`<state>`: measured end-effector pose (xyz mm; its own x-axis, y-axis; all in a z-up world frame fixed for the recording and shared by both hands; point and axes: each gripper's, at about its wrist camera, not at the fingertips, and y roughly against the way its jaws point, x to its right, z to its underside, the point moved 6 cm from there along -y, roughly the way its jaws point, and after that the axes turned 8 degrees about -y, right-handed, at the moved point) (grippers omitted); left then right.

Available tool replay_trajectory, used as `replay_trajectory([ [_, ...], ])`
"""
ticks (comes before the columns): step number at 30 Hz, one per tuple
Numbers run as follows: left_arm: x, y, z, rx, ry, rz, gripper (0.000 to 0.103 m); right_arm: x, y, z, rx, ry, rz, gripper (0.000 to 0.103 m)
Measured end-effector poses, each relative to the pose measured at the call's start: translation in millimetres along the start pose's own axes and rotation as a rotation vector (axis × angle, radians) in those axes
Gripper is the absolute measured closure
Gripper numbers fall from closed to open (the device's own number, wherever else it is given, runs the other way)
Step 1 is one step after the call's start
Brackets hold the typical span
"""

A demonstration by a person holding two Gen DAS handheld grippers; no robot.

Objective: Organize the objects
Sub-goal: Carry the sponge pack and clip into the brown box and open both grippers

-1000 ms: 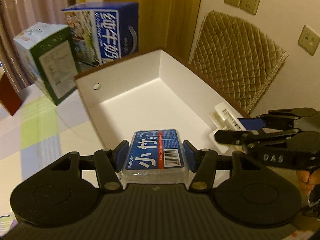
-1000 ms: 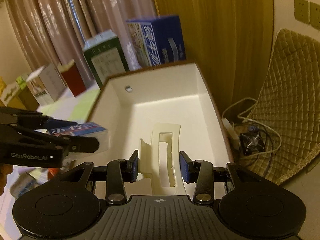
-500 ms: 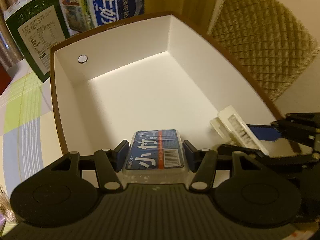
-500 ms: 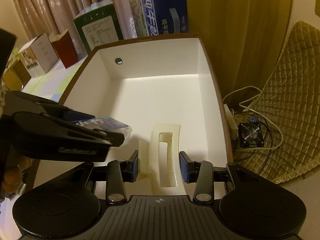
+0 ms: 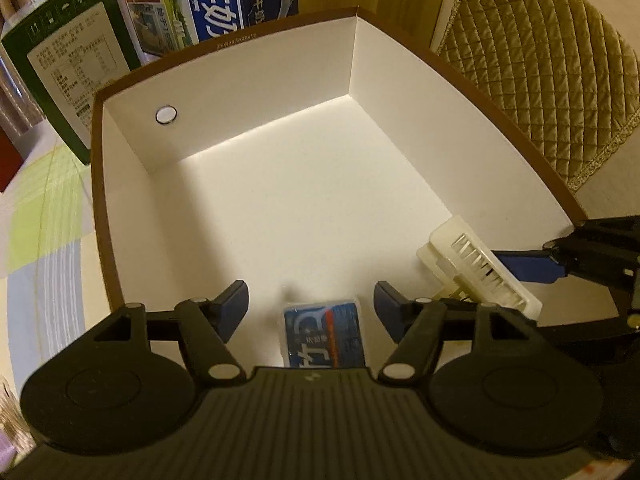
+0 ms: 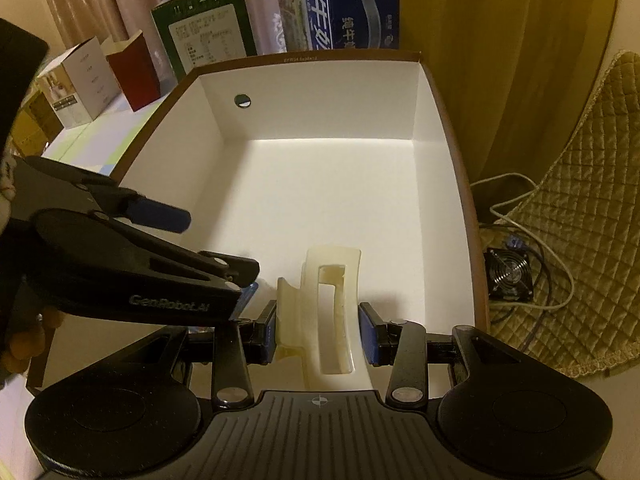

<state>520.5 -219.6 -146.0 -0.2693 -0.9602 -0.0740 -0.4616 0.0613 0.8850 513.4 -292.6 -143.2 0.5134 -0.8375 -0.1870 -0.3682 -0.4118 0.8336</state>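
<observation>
- Both hands have sunk lower over the white-lined, brown-edged cardboard box (image 5: 224, 80) than a second ago, and the left tongs (image 5: 311, 306) have just been opening, their blue pads (image 5: 232, 308) now standing clear of the pack they were clamping before.
- That small clear plastic pack with a blue printed label (image 5: 325, 332) lies on the box floor between and just under the left tongs, touching neither pad, so it is released.
- To the right of the left tongs, the right tongs (image 6: 319, 330) are clenched on a cream plastic hair claw clip (image 6: 330, 312), one pad pressed to each side of it, its front end low over the box floor; whether it touches I cannot tell.
- Seen from the right tongs, the left tongs sit just to their left, over the near left corner of the box.
- Beyond the box's far wall stand a green carton with a white label (image 6: 204, 36) and a blue milk carton (image 6: 340, 4), upright on the pale checked worktop (image 5: 44, 216).
- Right of the box, past the right tongs, lies a quilted olive cushion (image 6: 576, 216).
</observation>
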Motion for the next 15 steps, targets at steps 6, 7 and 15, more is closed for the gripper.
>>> replay_trajectory([
  [6,-1.4,10.4,-4.5,0.022,-0.036,-0.030,0.030,-0.7,0.7,-1.7,0.034,0.025,0.002,0.062],
  [7,-1.9,12.0,-4.8,0.024,-0.037,-0.033,0.030,-0.9,2.5,-1.8,0.042,0.024,-0.009,0.061],
  [15,-7.4,38.7,-1.1,0.063,-0.047,-0.032,0.023,-8.4,34.7,5.6,0.107,0.005,-0.042,0.030],
])
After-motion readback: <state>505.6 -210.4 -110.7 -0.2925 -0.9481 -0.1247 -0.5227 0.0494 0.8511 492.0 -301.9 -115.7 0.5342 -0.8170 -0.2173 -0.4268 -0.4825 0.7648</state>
